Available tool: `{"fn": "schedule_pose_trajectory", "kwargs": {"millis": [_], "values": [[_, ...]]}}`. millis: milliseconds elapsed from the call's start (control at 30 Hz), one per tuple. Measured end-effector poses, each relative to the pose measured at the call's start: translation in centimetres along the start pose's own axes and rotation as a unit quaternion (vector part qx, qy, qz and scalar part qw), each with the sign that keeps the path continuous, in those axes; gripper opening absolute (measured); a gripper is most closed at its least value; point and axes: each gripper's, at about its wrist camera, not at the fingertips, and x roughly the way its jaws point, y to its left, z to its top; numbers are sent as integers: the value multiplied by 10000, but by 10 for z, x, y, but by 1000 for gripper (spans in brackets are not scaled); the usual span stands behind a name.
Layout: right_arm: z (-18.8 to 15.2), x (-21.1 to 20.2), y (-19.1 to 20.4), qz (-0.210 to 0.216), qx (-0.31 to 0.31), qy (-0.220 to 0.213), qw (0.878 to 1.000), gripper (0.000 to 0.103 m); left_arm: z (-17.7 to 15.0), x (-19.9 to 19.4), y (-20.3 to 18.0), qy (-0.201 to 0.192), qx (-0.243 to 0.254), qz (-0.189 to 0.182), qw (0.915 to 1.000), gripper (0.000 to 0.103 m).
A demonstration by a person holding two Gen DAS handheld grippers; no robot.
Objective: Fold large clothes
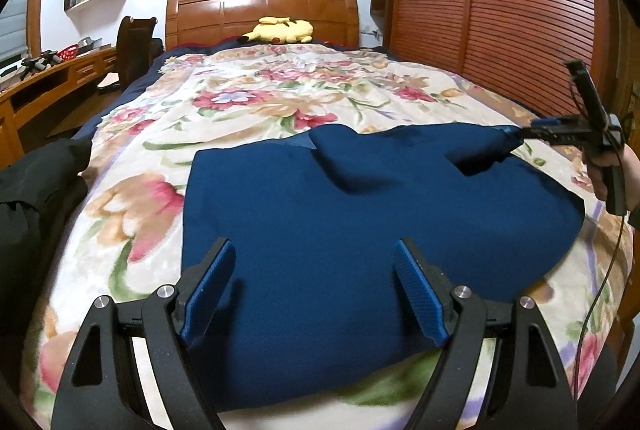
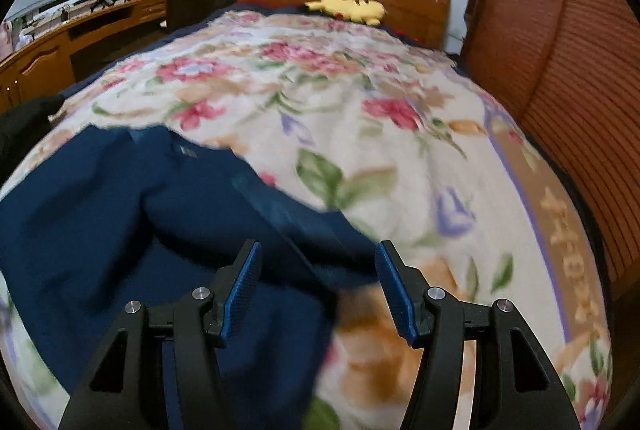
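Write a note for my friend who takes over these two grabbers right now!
Left gripper: fingers open, holding nothing, above the near edge of the blue garment.
Right gripper: fingers open, with the sleeve running below them, not pinched.
Garment lies on the floral blanket.
Done: laid out, one sleeve seemingly brought over the body.
Left: probably the remaining folds.

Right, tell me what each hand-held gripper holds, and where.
Nothing. The left hand-held gripper is open above the blue garment; the right hand-held gripper is open, sleeve unpinched.
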Motion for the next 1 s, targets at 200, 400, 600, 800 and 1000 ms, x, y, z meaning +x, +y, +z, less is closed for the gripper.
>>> {"fn": "schedule_pose_trajectory", "kwargs": {"millis": [200,400,600,800,1000], "values": [[-9,29,-9,259,-61,568,9980,61,-1,4,-3,63,27,30,10000,82],[22,66,-8,348,-162,493,9980,55,-2,8,-4,125,32,59,9999,82],[61,86,-12,535,-176,5,9984,7,-2,11,-2,193,-17,40,9998,82],[71,125,-36,-458,679,614,9947,5,-3,13,-3,231,6,50,9997,82],[60,105,-34,-579,559,519,9954,50,-3,12,-3,223,-13,74,9997,82]]}}
